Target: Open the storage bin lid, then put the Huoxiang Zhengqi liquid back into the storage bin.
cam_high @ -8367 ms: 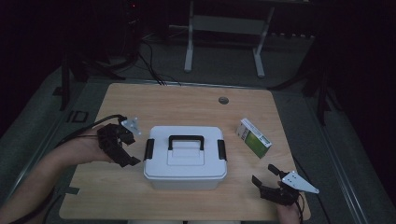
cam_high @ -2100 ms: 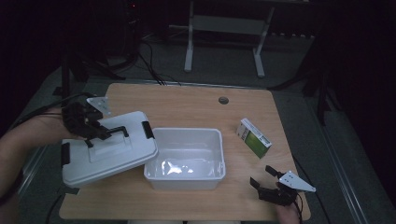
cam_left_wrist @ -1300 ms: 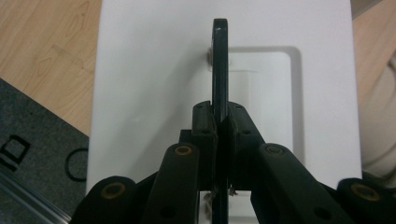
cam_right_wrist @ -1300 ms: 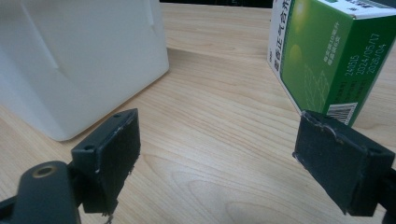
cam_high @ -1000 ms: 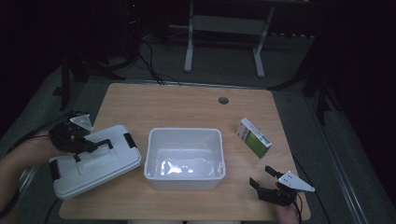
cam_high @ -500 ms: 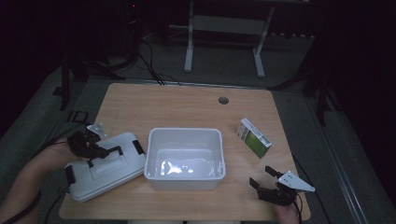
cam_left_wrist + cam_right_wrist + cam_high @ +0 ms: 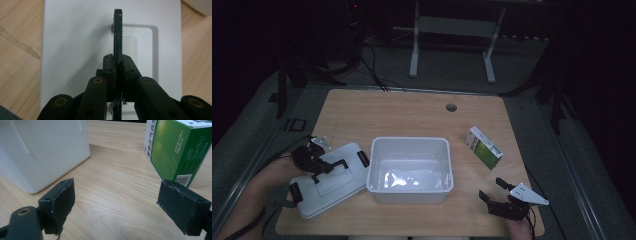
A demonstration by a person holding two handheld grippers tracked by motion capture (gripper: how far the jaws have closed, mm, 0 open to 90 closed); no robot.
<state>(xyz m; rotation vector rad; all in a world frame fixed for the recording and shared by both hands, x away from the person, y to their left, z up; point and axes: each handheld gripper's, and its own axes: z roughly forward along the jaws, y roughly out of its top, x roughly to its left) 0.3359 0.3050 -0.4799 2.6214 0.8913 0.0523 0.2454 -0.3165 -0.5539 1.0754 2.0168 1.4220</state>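
Observation:
The white lid (image 7: 329, 187) lies low at the table's front left, just left of the open white box (image 7: 377, 172). My left gripper (image 7: 323, 166) is shut on the lid's black handle (image 7: 334, 166). In the left gripper view the jaws pinch the thin handle (image 7: 118, 35) edge-on above the lid's white top (image 7: 75, 50). My right gripper (image 7: 498, 192) rests open near the front right edge with nothing between its fingers. In the right gripper view my right gripper (image 7: 116, 202) looks at bare wood, with the box wall (image 7: 37, 150) on the left and a green carton (image 7: 175, 150) on the right.
The green carton (image 7: 483, 148) lies right of the box on the wooden table (image 7: 412, 115). A round cable hole (image 7: 451, 107) sits near the far edge. Cables and a metal stand (image 7: 452, 30) are on the dark floor beyond.
My left gripper has come down and a little to the right with the lid, which now sits flatter and closer to the box. The right gripper has stayed still.

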